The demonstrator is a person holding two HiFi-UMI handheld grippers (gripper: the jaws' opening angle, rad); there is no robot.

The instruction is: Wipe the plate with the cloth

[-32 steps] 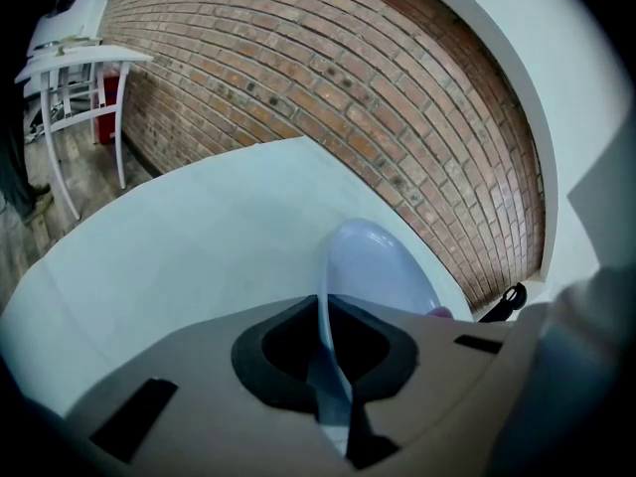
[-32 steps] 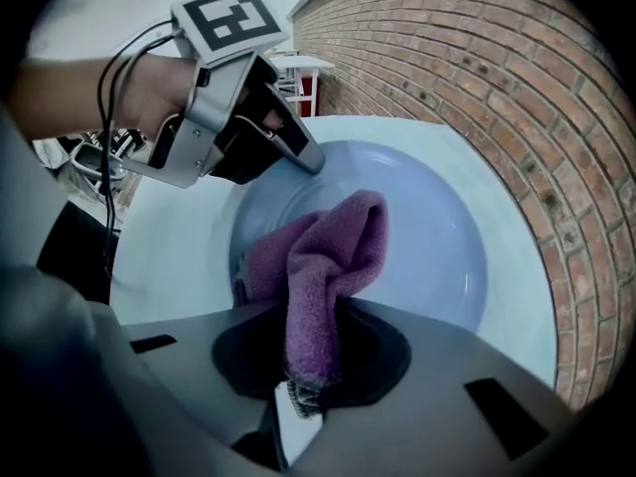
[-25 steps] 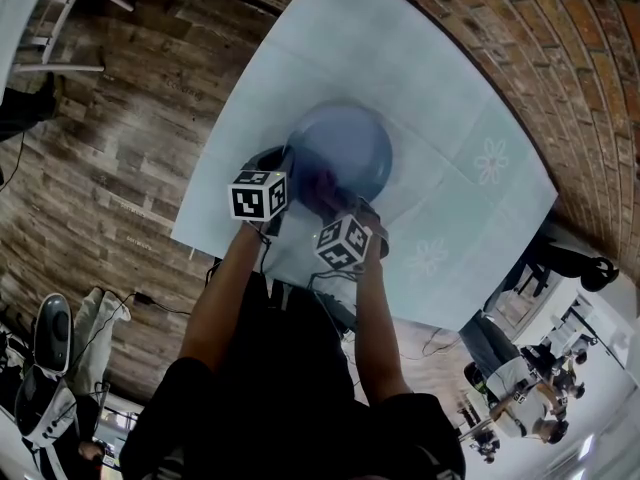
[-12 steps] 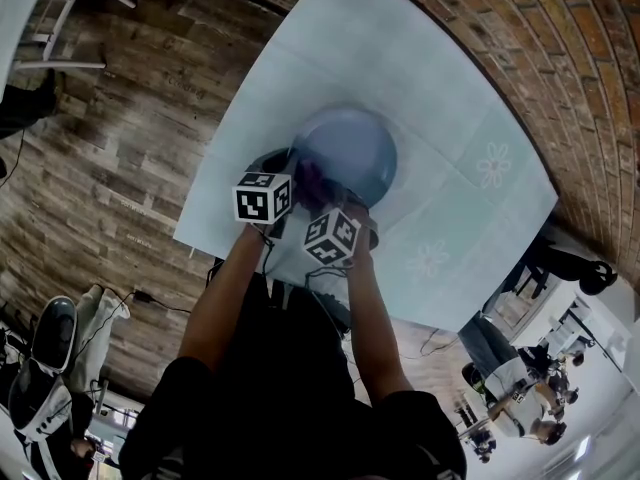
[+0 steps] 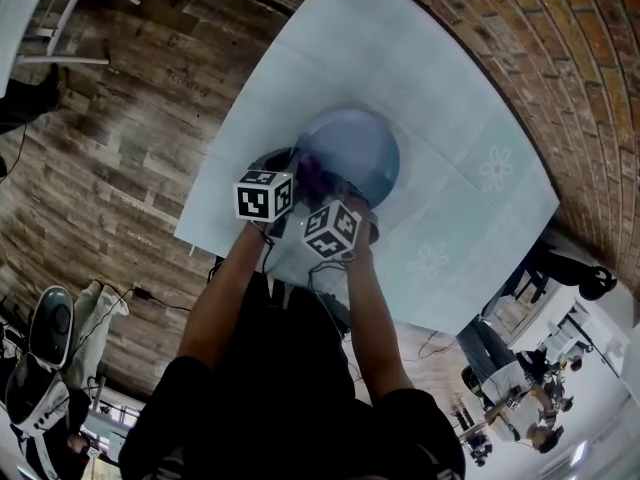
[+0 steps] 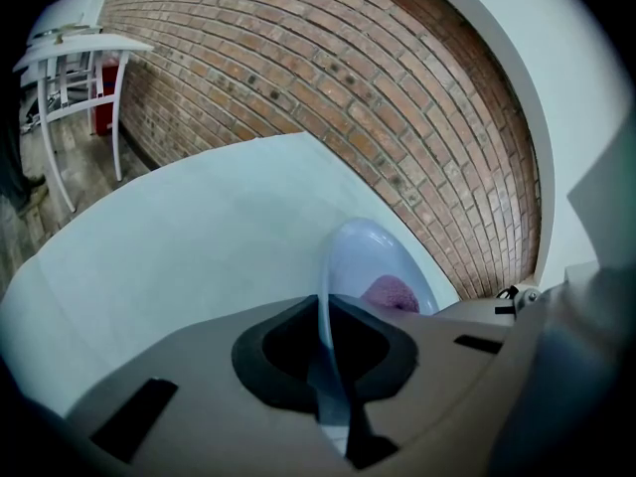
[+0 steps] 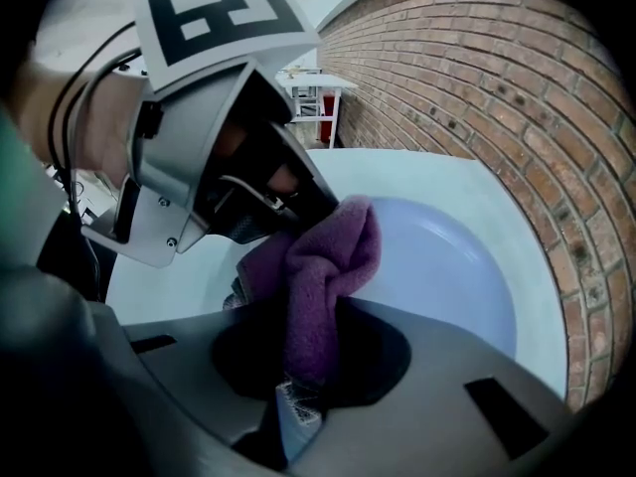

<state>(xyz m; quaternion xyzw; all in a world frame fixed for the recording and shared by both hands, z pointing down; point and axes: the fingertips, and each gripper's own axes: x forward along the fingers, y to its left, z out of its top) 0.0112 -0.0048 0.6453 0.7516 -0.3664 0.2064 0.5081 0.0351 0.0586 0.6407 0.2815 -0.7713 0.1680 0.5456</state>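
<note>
A pale blue plate (image 5: 352,151) lies on the light tablecloth (image 5: 440,88). My left gripper (image 6: 324,338) is shut on the plate's near left rim, and the plate (image 6: 370,258) looks tilted and edge-on between its jaws. My right gripper (image 7: 312,358) is shut on a purple cloth (image 7: 324,262), pressing it onto the plate (image 7: 452,266) close beside the left gripper (image 7: 214,142). In the head view the cloth (image 5: 312,177) shows just beyond the two marker cubes, with the left gripper (image 5: 285,173) to its left. The cloth (image 6: 391,292) also peeks out behind the plate in the left gripper view.
The tablecloth has flower prints (image 5: 496,169) to the right of the plate. The table's near edge (image 5: 205,253) lies close to the person's arms. A white metal stand (image 6: 75,78) is on the wooden floor by the brick wall (image 6: 397,78).
My right gripper with the cloth has slid left along the plate's near side, closer to the left gripper. The left gripper and the plate have stayed put.
</note>
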